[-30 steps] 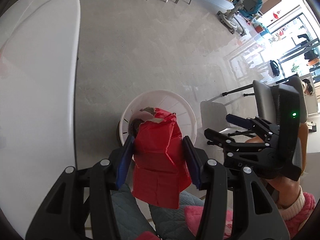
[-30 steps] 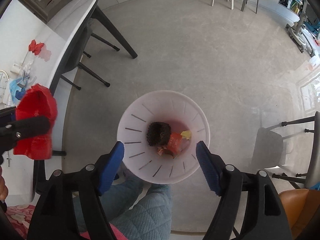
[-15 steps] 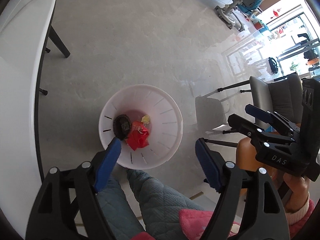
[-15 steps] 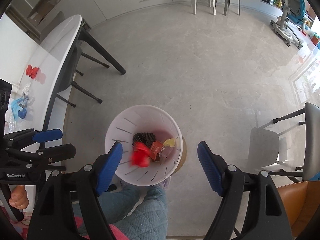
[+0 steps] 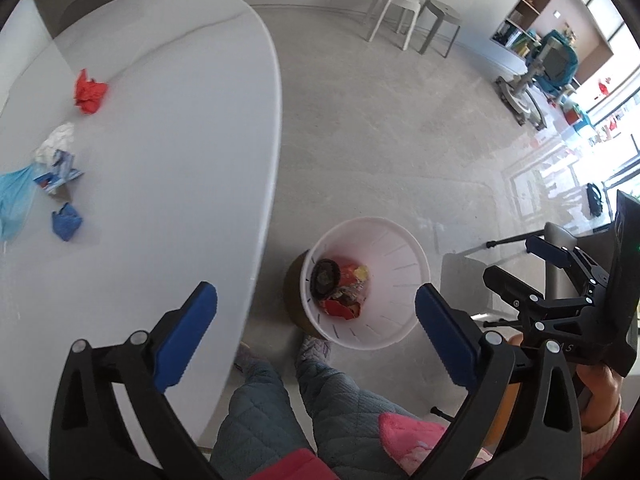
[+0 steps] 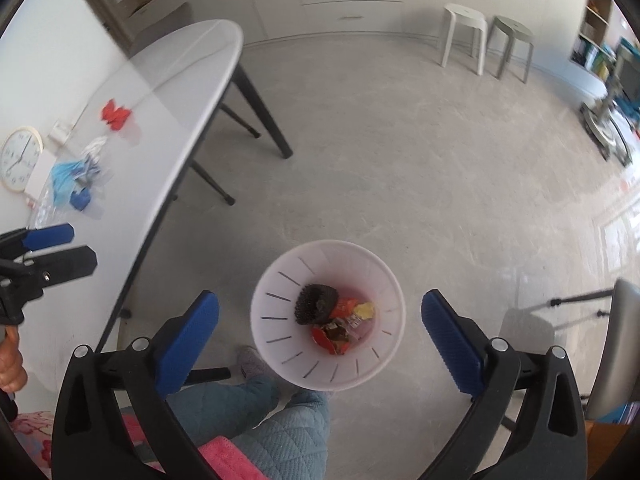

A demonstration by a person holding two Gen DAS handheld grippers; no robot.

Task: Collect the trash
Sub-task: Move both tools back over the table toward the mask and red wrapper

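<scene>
Both of your grippers empty, with the bin on the floor beside the tabletop's right edge and scraps waiting on the tabletop.

The white tabletop (image 5: pixel 168 128) carries the remaining trash near its left edge: a light blue bag (image 5: pixel 14 196), white wad (image 5: pixel 56 142), red paper (image 5: pixel 90 94) and blue scrap (image 5: pixel 66 222). The white bin (image 5: pixel 400 276) stands by your feet, presumably for short drops. Your left gripper (image 5: pixel 316 332) and right gripper (image 6: pixel 320 344) hang with jaws spread, grasping nothing.
</scene>
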